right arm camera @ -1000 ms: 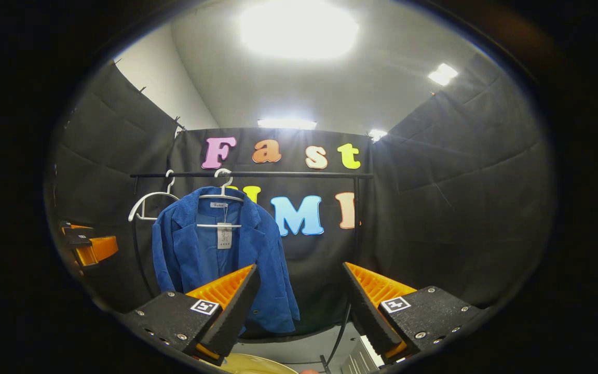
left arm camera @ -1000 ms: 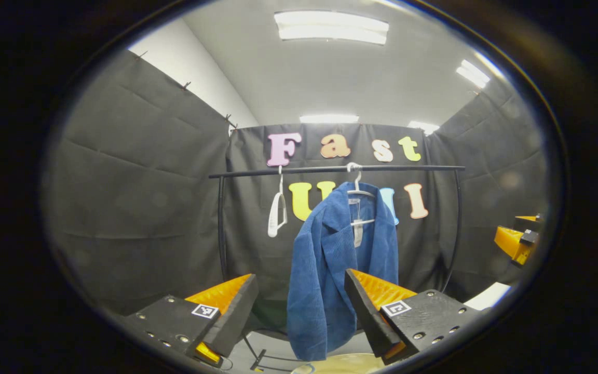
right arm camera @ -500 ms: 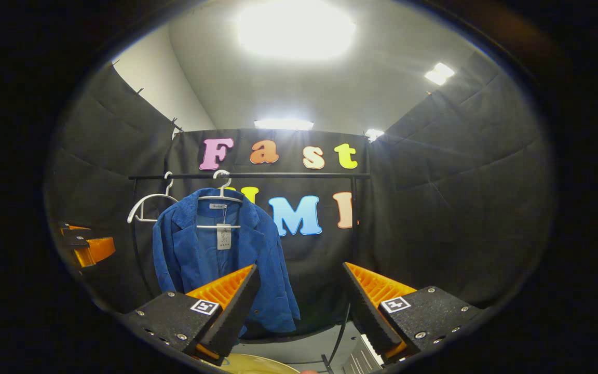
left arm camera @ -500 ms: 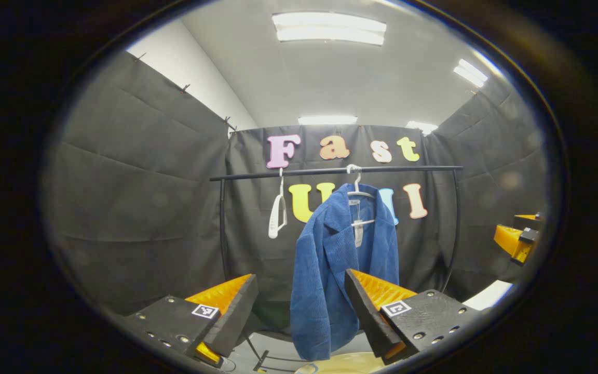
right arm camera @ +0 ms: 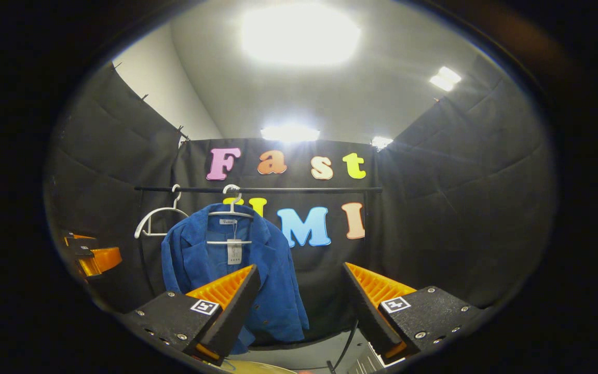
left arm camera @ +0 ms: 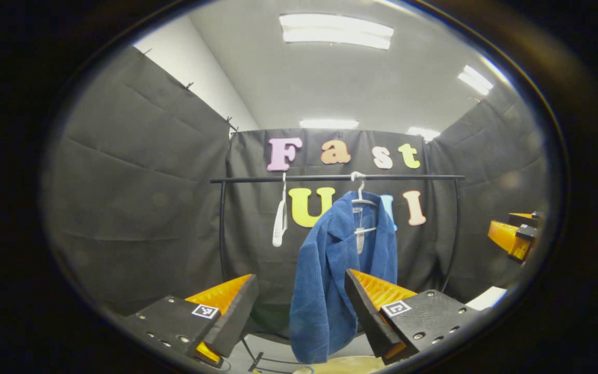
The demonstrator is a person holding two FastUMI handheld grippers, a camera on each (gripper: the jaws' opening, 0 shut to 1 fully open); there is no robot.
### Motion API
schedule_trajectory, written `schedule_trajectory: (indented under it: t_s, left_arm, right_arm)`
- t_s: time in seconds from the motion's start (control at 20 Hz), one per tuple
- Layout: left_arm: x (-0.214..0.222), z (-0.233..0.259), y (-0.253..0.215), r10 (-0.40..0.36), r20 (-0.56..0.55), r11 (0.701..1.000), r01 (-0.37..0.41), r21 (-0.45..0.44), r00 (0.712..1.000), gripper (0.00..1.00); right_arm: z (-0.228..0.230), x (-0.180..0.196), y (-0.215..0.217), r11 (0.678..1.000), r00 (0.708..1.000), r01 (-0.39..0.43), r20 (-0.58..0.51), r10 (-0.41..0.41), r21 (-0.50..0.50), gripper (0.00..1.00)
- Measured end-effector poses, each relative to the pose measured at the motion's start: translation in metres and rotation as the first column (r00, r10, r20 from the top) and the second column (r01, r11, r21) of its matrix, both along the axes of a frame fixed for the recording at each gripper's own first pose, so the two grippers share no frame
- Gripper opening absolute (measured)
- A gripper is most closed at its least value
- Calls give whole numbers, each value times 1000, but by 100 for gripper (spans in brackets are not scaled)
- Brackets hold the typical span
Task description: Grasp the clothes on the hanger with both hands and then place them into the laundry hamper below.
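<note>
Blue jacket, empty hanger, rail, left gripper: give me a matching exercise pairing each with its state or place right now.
Things:
1. blue jacket
2. empty white hanger
3. black rail
4. left gripper

States:
A. bare, hooked beside the garment
B. jaws apart, holding nothing
C. draped on a white hanger
D. spans the back wall, carrying both hangers

Pairs: 1-C, 2-A, 3-D, 4-B

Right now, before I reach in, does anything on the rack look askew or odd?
Nothing is damaged or spilled. The blue jacket hangs open but squarely on its hanger from the rail, with its tag dangling inside. Beside it a spare hanger hangs bare. Both tools are open and short of the jacket.
</note>
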State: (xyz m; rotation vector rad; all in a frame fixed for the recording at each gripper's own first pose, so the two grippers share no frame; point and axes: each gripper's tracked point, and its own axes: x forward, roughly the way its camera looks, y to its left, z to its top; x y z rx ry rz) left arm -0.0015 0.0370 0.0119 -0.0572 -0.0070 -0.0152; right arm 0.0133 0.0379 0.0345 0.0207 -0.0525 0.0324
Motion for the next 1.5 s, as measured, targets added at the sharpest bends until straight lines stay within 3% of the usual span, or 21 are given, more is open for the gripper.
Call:
schedule_trajectory:
  t_s: [0.2,0.5,0.85,1.5]
  left_arm:
    - [8,12,-7,-52,8,997,52,-52,999,99]
    - [28,33,-17,-26,46,999,28,-36,999,97]
    - [78,18,-60,12,-1,999,-12,-33,1000,99]
    - [170,-12,-98,121,-69,991,-117,61,990,97]
  right_arm:
    - [17,14,12,999,999,-19,31,18,25,97]
    - [33,40,24,996,996,-79,51,76,52,97]
    - [38,101,29,980,983,-174,77,167,99,97]
    - [-21,231,48,943,948,-312,-26,317,111,97]
